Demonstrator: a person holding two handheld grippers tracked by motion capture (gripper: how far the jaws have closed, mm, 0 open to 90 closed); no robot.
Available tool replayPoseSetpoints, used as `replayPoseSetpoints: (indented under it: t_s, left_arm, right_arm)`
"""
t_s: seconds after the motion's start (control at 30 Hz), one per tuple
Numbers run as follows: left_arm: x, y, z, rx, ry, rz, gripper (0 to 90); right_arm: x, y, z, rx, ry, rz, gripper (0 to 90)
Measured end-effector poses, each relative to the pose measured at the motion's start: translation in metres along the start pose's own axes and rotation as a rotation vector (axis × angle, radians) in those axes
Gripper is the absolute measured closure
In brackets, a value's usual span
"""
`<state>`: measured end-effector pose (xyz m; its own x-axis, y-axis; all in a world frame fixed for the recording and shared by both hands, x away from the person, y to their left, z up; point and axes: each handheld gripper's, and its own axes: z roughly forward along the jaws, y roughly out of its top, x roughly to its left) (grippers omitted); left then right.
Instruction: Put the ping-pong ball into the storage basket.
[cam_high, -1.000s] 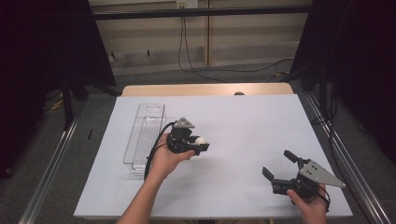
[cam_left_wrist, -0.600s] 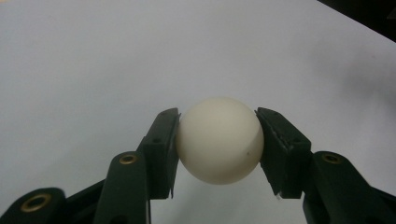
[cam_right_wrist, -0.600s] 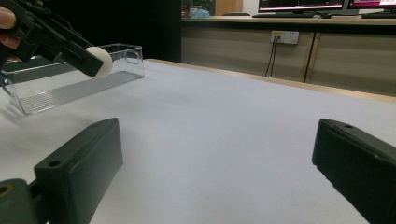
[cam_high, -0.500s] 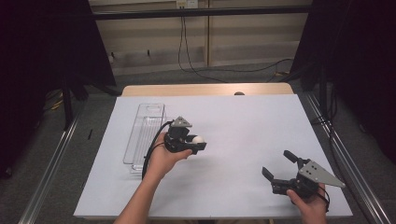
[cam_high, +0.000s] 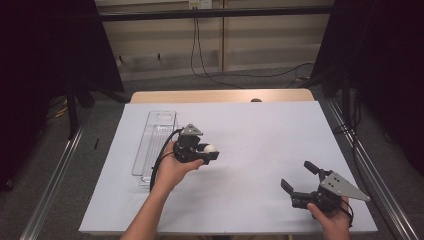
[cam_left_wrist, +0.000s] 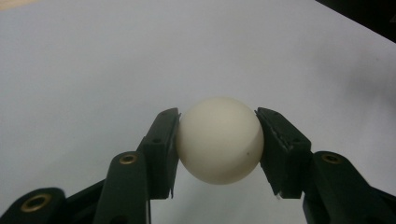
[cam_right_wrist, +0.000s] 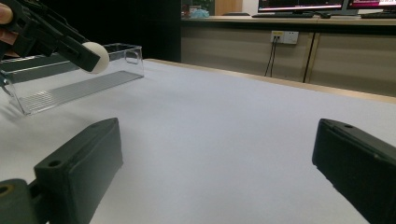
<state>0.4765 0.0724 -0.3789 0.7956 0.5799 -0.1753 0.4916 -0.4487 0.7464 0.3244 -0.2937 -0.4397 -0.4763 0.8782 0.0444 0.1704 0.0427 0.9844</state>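
Left hand-held gripper (cam_high: 210, 152) clamps white ball (cam_left_wrist: 219, 140) beside empty clear tray (cam_high: 155, 145); right hand-held gripper (cam_high: 299, 176) gapes.

Three cameras on one white-covered table (cam_high: 260, 130): one fixed overhead, one riding on each gripper.

The high view looks forward and down from the person's side, taking in the whole table from well back, with the clear tray (cam_high: 155, 145) left of its centre. The left gripper view sits very close, looking down along its own jaws at the white ball (cam_left_wrist: 219, 140) above the table sheet. The right gripper view lies low near the table's surface, facing across it toward the tray (cam_right_wrist: 70, 77). It shares the ball (cam_right_wrist: 95, 57), the tray and the left gripper (cam_right_wrist: 70, 49) with the high view (cam_high: 207, 152).
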Motion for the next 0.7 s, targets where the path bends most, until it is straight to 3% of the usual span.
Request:
replayPoseSetpoints:
  t_s: [0.3, 0.33, 0.4, 0.7]
  left_arm:
    - [0.0007, -0.0012, -0.0026, -0.026, 0.01, -0.022, 51.2]
    - [0.0017, -0.0013, -0.0033, -0.016, 0.01, -0.009, 51.1]
    - [0.0019, -0.0017, -0.0031, -0.029, 0.004, -0.026, 51.2]
    - [0.0037, -0.0019, -0.0079, -0.03, 0.01, -0.021, 51.2]
  right_arm:
    - [0.0, 0.0001, -0.0001, -0.002, 0.0, -0.001, 1.4]
    - [-0.0001, 0.0, 0.0, -0.001, 0.0, -0.002, 1.4]
    - [0.0, 0.0, -0.0001, 0.002, 0.003, -0.002, 1.4]
    - [-0.0001, 0.0001, -0.0001, 0.001, 0.003, 0.0, 1.4]
